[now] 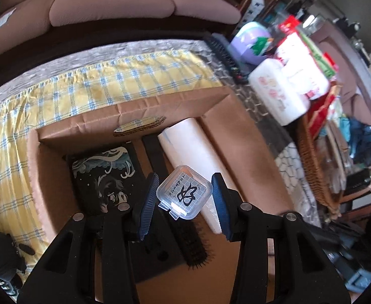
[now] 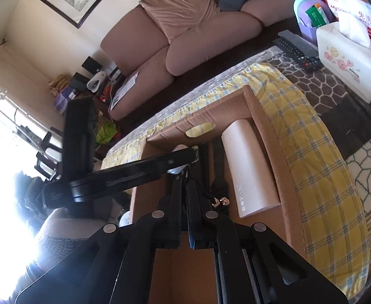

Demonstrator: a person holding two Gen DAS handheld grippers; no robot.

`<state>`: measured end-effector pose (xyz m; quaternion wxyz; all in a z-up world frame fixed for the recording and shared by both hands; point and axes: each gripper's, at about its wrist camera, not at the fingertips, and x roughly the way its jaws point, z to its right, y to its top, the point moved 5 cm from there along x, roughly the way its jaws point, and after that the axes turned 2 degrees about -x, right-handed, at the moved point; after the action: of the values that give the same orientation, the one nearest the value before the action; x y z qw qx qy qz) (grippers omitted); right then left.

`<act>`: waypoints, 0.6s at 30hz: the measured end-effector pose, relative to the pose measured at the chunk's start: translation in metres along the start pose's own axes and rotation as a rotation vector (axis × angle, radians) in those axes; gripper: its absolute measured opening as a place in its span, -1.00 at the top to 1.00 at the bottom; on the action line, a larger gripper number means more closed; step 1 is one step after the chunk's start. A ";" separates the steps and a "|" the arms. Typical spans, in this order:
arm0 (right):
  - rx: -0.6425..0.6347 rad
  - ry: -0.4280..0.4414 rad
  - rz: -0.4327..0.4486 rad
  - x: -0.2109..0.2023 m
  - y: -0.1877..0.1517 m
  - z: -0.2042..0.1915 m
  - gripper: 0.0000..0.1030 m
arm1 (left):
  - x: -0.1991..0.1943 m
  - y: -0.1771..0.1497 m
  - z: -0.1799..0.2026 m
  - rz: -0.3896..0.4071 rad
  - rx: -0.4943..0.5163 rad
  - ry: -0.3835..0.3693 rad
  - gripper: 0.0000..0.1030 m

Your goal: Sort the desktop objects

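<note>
My left gripper [image 1: 185,197] is open above the brown cardboard box [image 1: 145,116]. A small clear plastic case [image 1: 184,192] with a black character on its label sits between the blue pads [image 1: 148,202], with a gap on each side; whether it touches them I cannot tell. Inside the box lie a white roll [image 1: 193,141], a dark patterned pad [image 1: 102,174] and a black bristle brush [image 1: 193,245]. My right gripper [image 2: 184,177] is shut and empty over the same box [image 2: 256,116], next to the white roll [image 2: 248,167]. The left gripper's black arm [image 2: 124,174] crosses that view.
The box rests on a yellow checked cloth [image 1: 84,88] on a patterned table. A white tissue box [image 2: 350,63], two remotes [image 2: 296,48], a purple container [image 1: 251,43] and a wicker basket [image 1: 312,167] stand to the right. A brown sofa [image 2: 185,38] lies behind.
</note>
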<state>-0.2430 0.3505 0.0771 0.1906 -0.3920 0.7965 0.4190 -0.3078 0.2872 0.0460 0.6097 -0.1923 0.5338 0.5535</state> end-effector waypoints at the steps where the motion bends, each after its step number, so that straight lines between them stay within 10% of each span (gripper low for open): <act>1: -0.004 0.000 -0.003 0.001 0.000 0.001 0.91 | 0.005 0.001 -0.001 -0.004 -0.005 0.010 0.22; 18: 0.004 0.034 -0.026 0.017 -0.007 0.010 0.90 | 0.008 0.001 -0.030 -0.069 0.131 0.276 0.22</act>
<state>-0.2483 0.3482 0.0567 0.1835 -0.4090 0.7952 0.4083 -0.3230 0.2664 0.0291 0.5604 -0.2445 0.6405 0.4646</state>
